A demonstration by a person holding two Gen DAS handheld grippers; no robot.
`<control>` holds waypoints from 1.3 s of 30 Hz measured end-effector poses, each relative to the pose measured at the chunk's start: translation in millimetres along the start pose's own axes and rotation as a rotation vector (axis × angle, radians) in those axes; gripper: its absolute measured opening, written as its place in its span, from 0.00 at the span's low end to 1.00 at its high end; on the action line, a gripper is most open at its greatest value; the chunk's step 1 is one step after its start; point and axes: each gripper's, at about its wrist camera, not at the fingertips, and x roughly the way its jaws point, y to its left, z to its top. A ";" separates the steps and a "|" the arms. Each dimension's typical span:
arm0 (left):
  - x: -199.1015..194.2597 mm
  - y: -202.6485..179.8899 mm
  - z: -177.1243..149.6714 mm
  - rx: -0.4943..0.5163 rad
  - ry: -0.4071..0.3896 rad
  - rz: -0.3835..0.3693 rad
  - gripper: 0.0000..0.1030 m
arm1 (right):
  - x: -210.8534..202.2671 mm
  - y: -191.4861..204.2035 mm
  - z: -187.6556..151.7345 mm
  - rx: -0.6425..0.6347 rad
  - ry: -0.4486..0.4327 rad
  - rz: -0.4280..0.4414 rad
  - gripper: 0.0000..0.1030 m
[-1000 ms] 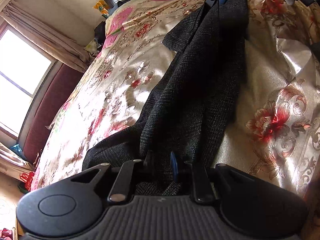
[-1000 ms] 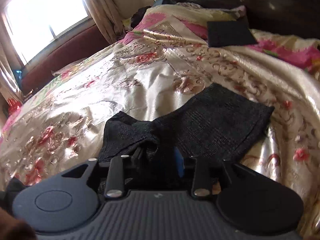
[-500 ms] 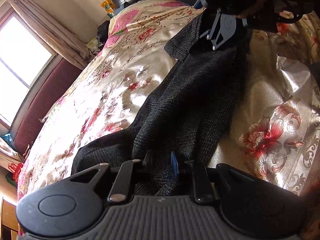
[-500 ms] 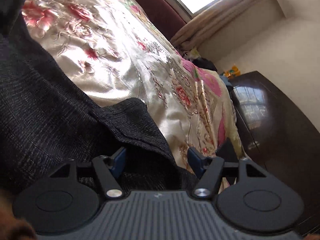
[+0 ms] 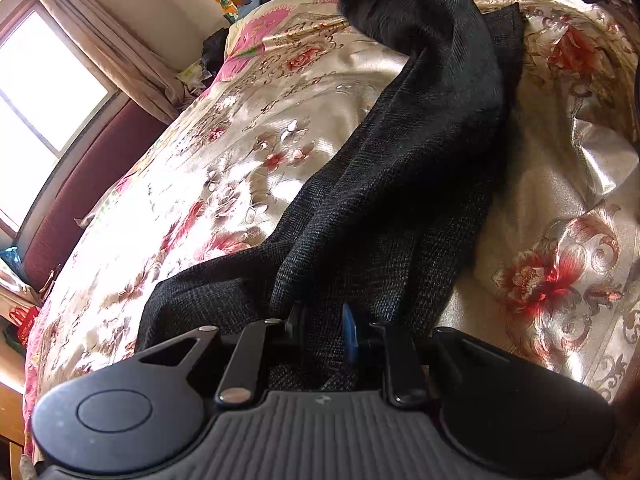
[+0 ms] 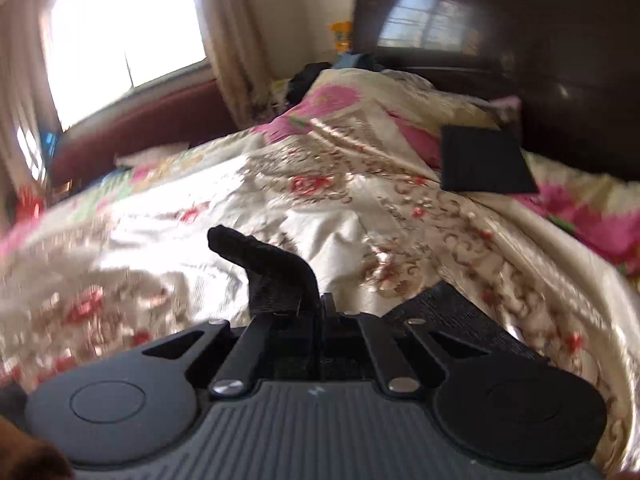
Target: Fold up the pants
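Since the earlier frames the right gripper (image 6: 322,312) has swung round from a close look at the cloth to face the headboard (image 6: 540,40) again, and its jaws, wide apart half a second ago, are now pressed together on a thin fold of the pants (image 5: 400,168), a dark tab of which curls up out of the pinch in the middle of the right wrist view. In the left wrist view that same end of the garment has risen: it now hangs from the top edge of the frame in a taut, twisting band, where before it lay flatter on the bed (image 5: 240,140). The left gripper (image 5: 324,320) is clamped on the near end of the pants at the lower centre of its frame, fabric bunched between the blue pad and the black finger. Holding both ends this way likely keeps the length stretched so one end can be carried over the other for a fold. The pants are a coarse, dark charcoal weave that drapes heavily in thick creases. The bedspread beneath is glossy cream satin with red and pink flowers, rumpled and shining in the window light. A flat dark square (image 6: 484,160), seemingly folded cloth, lies near the pillows at the upper right of the right wrist view.
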 end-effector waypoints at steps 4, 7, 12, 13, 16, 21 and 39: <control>1.8 -6.1 5.9 0.004 -0.004 -0.008 0.36 | 10.4 -78.8 2.2 0.280 0.074 -0.043 0.05; 2.4 -15.3 8.6 0.044 -0.004 0.005 0.36 | 22.2 -101.9 -25.2 0.323 0.188 -0.058 0.06; 2.1 -17.5 12.1 0.072 0.002 0.007 0.36 | 19.7 -108.3 -54.9 0.402 0.180 0.013 0.12; 1.4 -16.7 12.1 0.071 0.002 0.007 0.36 | 20.4 -108.0 -53.6 0.407 0.179 0.018 0.12; 0.0 -15.0 14.7 0.060 -0.006 0.012 0.36 | 16.9 -103.5 -41.5 0.381 0.139 0.008 0.04; -9.6 -9.4 20.3 0.051 -0.045 0.027 0.36 | 9.8 -62.4 -4.2 0.240 0.108 0.055 0.04; -6.7 -21.7 7.3 0.116 -0.020 0.034 0.45 | 28.2 -113.4 -27.4 0.369 0.157 -0.075 0.04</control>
